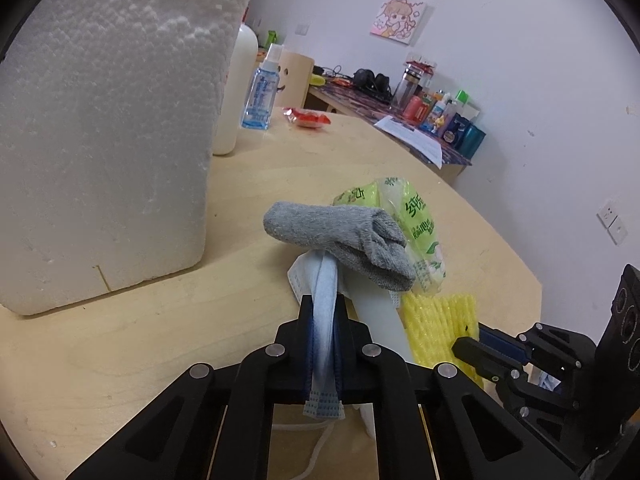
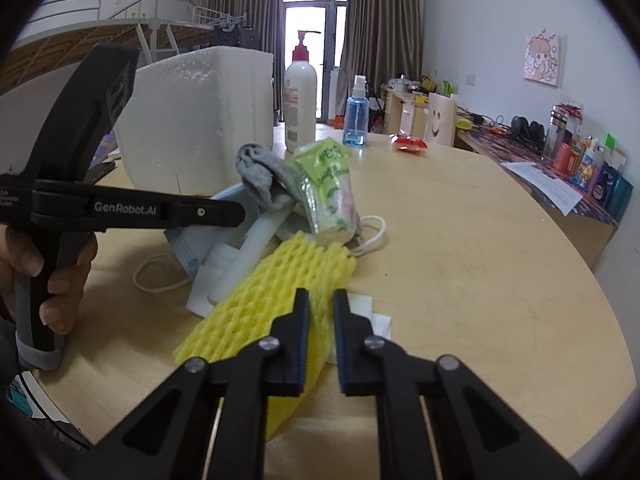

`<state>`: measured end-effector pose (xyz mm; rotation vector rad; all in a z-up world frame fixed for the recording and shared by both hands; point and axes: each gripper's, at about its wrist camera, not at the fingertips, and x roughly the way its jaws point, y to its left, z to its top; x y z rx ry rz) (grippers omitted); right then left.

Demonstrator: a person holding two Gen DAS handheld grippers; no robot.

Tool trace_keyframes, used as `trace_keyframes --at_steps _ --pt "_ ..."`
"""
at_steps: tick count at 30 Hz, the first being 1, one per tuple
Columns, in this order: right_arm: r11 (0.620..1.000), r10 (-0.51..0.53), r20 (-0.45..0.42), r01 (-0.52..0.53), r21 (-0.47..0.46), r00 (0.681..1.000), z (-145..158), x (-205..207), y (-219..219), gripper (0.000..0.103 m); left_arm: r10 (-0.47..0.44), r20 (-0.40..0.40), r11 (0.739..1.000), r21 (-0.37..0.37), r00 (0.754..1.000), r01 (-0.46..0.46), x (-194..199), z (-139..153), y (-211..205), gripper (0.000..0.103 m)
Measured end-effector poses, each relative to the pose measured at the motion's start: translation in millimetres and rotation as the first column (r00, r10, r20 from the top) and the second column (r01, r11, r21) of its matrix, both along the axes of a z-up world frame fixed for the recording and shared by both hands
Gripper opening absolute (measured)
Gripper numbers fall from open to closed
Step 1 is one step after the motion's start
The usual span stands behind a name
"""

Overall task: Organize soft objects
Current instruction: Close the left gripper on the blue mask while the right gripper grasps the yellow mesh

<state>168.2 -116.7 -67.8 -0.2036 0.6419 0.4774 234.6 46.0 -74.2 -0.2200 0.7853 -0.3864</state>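
Table (image 2: 460, 240) has loads of bare wood at frame right, out to its curved edge. Foam block (image 1: 108, 128) walls off the upper left. Soft pile sits mid-frame: yellow net (image 2: 256, 304), sock (image 1: 340, 236), mask (image 1: 324, 320). Left tongs (image 1: 323, 312) clamped on the mask; right tongs (image 2: 320, 304) slightly apart around the net's edge.

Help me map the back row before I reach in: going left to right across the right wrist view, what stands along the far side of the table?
Foam block → lotion pump bottle → blue spray bottle → red snack packet.
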Motion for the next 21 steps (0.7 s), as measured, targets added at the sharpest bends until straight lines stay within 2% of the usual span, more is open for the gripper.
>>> trace_keyframes --at_steps 12,21 --pt "0.998 -0.056 0.111 0.055 0.018 0.992 35.3 -8.0 -12.7 0.013 0.020 0.119 1.000 -0.023 0.993 -0.017 -24.0 21.8 8.5 0.008" --pt "0.996 -0.093 0.175 0.089 0.031 0.980 53.6 -15.0 -19.8 0.013 0.059 0.231 0.998 -0.013 0.971 -0.058 -42.0 44.7 10.2 0.008"
